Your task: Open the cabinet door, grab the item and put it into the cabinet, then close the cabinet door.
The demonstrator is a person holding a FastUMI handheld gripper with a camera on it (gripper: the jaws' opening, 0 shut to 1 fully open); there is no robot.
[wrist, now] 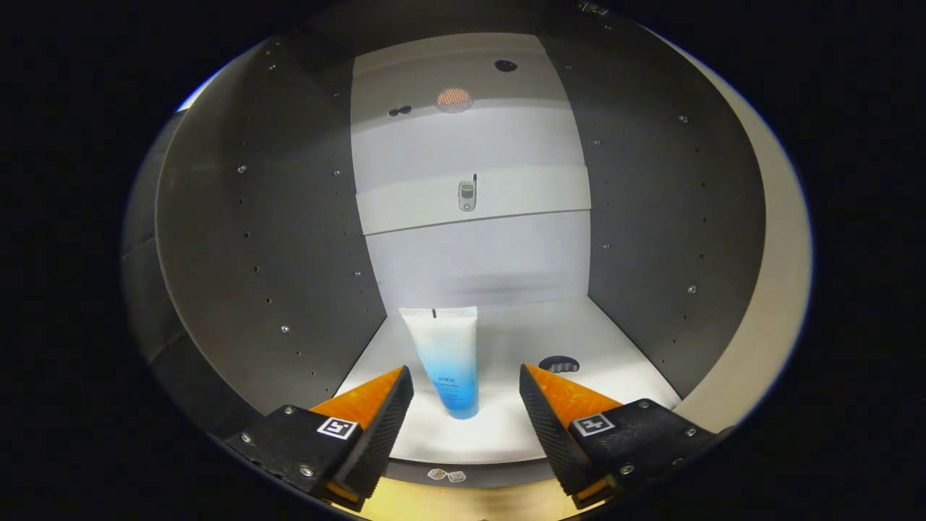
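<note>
A white and blue tube (448, 358) stands upright, cap down, on the white floor (506, 434) of the open cabinet. My gripper (466, 380) is open. The tube is between the fingertips, slightly nearer the left one, and neither finger touches it. The cabinet's dark side walls (275, 253) rise on both sides, and its white back panel (470, 202) is beyond the tube.
A dark round hole (558, 364) lies in the cabinet floor just ahead of the right finger. A small metal fitting (466, 195) sits on the back panel's ledge. A pale cabinet edge (774, 289) runs along the right. Wooden surface (463, 503) shows below the cabinet front.
</note>
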